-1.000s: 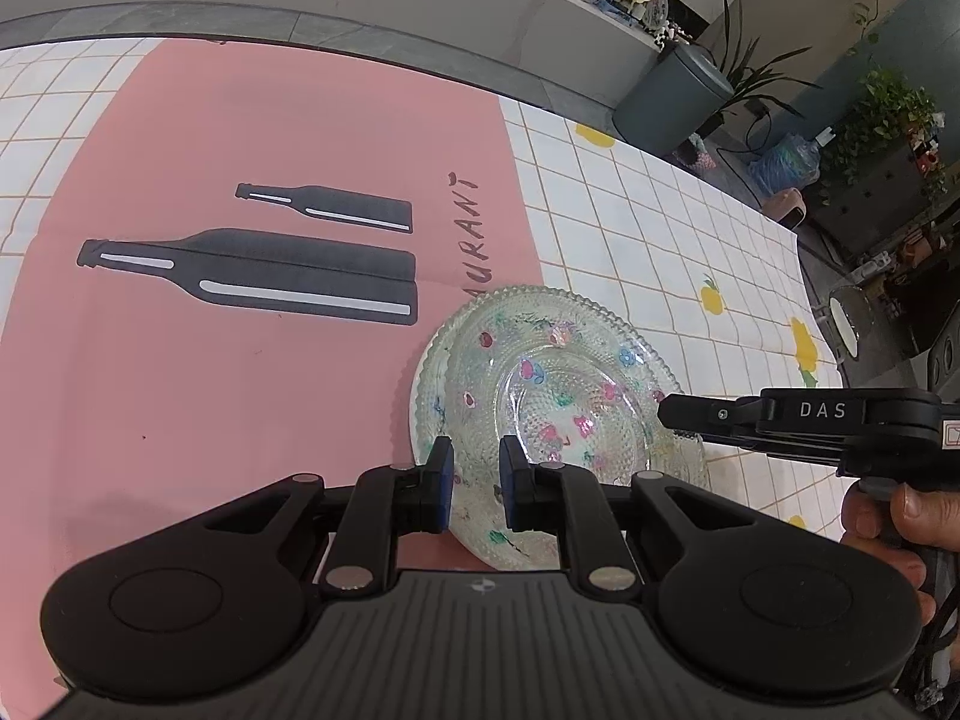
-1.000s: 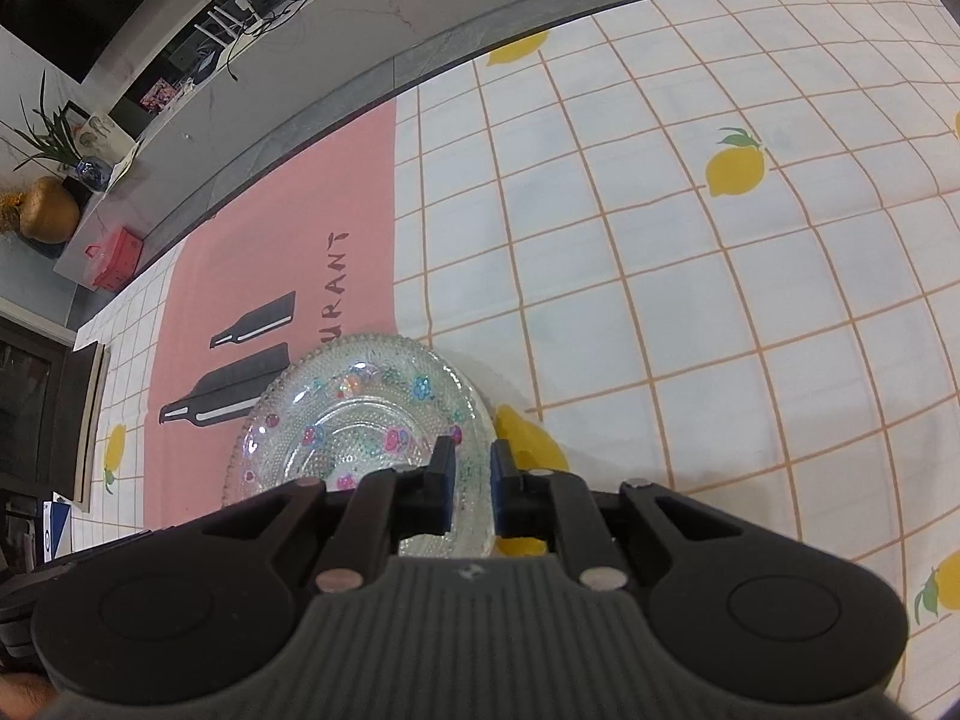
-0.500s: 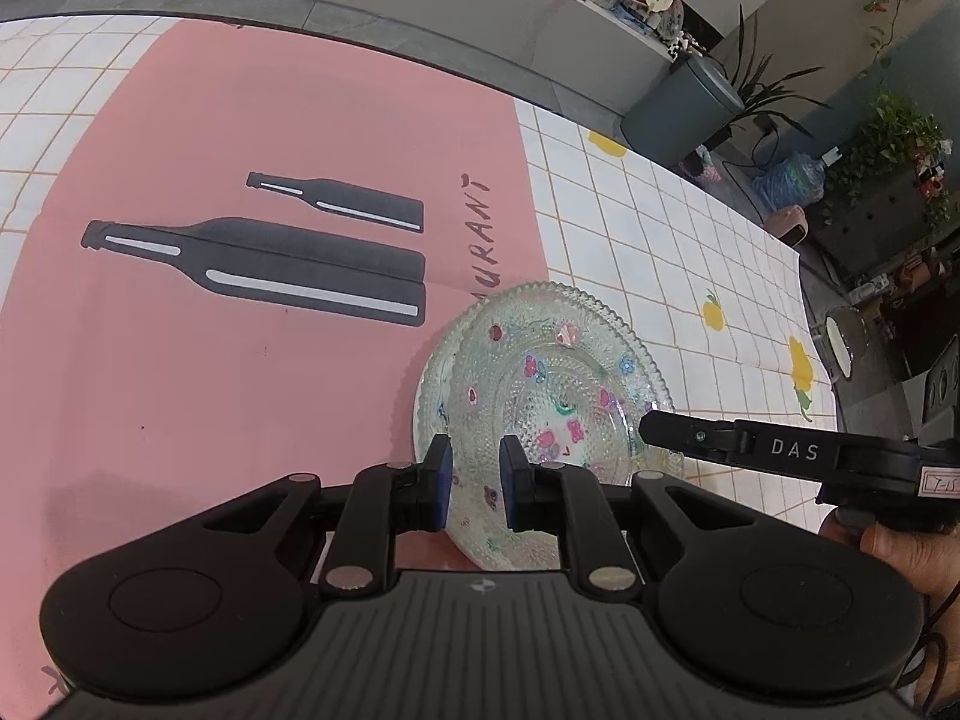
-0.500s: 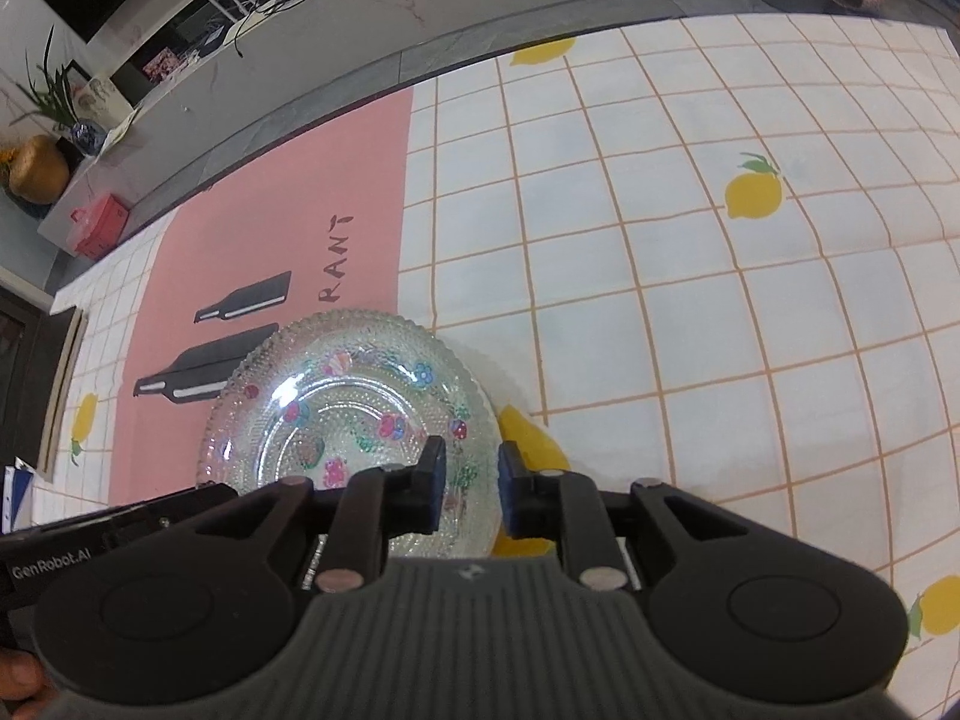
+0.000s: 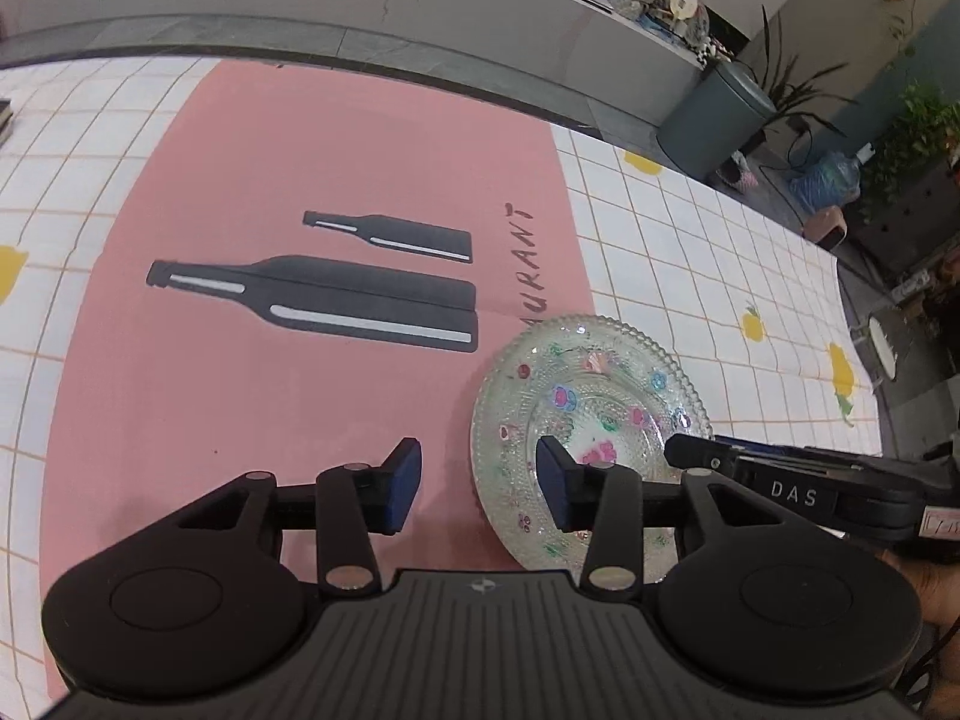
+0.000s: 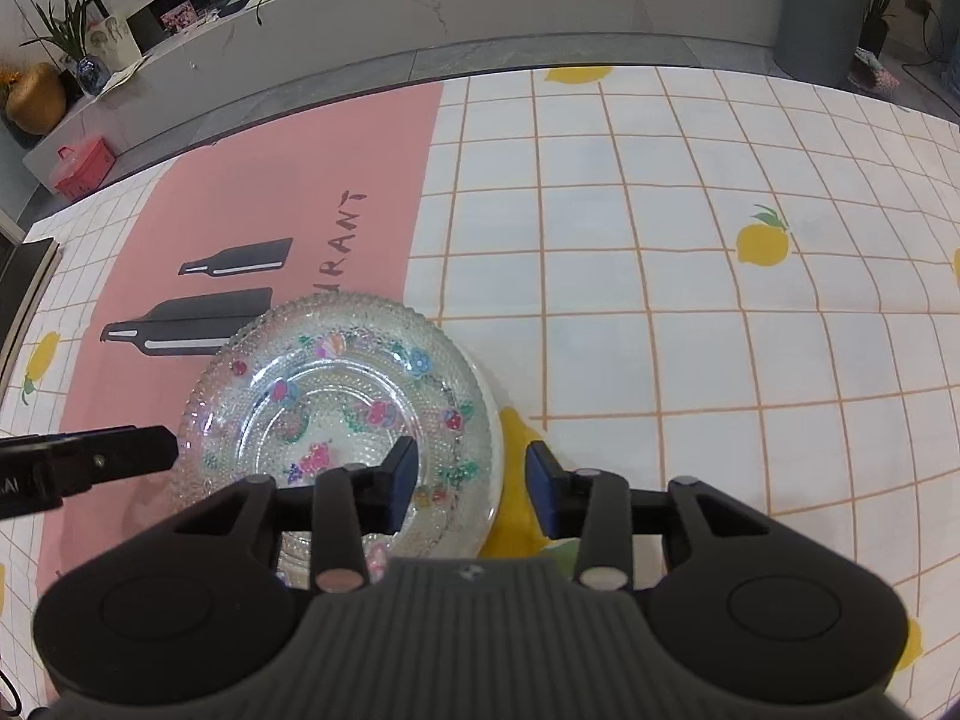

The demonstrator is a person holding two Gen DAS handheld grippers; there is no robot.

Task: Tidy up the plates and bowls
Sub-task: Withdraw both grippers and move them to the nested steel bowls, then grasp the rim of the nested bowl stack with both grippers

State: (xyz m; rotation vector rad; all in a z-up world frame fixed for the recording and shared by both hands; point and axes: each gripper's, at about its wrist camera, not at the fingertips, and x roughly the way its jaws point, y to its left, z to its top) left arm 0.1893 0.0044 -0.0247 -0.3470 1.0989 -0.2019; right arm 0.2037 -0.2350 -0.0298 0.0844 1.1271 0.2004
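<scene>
A clear beaded glass plate [image 5: 600, 402] with painted flowers lies on the tablecloth where the pink panel meets the white grid. In the right wrist view the plate [image 6: 336, 384] seems to rest on a second glass dish, whose rim [image 6: 300, 546] peeks out below. My left gripper [image 5: 478, 483] straddles the plate's left rim. Its jaws are opening and the pads stand clear of the glass. My right gripper [image 6: 472, 480] straddles the right rim, also opening, pads off the glass. Each view shows the other gripper's finger beside the plate.
The tablecloth [image 6: 660, 240] has a pink panel with black bottle prints [image 5: 312, 294] and a white grid with lemons. Its far edge runs along a grey ledge. A grey bin [image 5: 714, 120] and plants stand beyond. A person's hand [image 5: 924, 588] holds the right gripper.
Both grippers were shut on opposite rims of the plate. Their jaws have now spread apart and let the rims go. The plate stays on the cloth.
</scene>
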